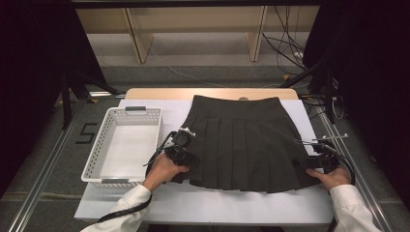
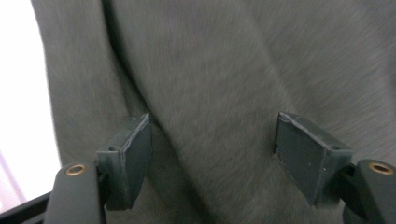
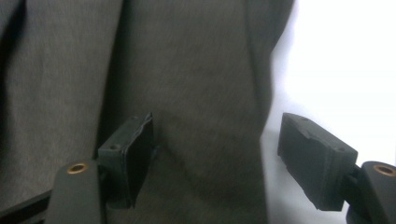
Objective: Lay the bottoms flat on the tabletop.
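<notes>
Dark pleated skirt (image 1: 244, 140) spread flat on white surface (image 1: 217, 203), right of empty basket (image 1: 124, 145). Left claw (image 2: 212, 154) and right claw (image 3: 215, 158) gaping over hem corners, gripping nothing. Folding and basketing probably still ahead.

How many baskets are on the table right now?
1. The white perforated basket sits on the white table cover, left of the dark pleated skirt and beside the left gripper. Nothing seems to hide another.
</notes>
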